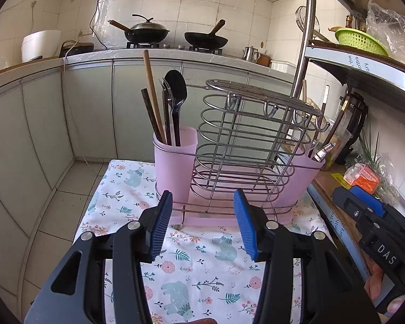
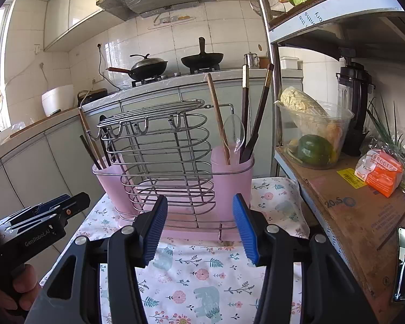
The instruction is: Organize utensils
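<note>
Beyond your floral cloth (image 1: pixel 191 267), two woks (image 1: pixel 145 32) sit on the stove; right of the cloth, a green basket (image 1: pixel 360 40) tops the shelf.

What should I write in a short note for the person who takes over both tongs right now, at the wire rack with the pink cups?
Left tongs: open, empty, above the floral cloth.
Right tongs: open, empty, also facing the rack.
Silver wire rack stands on the cloth, with a pink plastic cup at each end.
Left pink cup: chopsticks, fork, black spoon.
Right pink cup: chopsticks, clear spoon.
Done: all visible utensils stand in cups.
Left: any further sorting; nothing is held.
</note>
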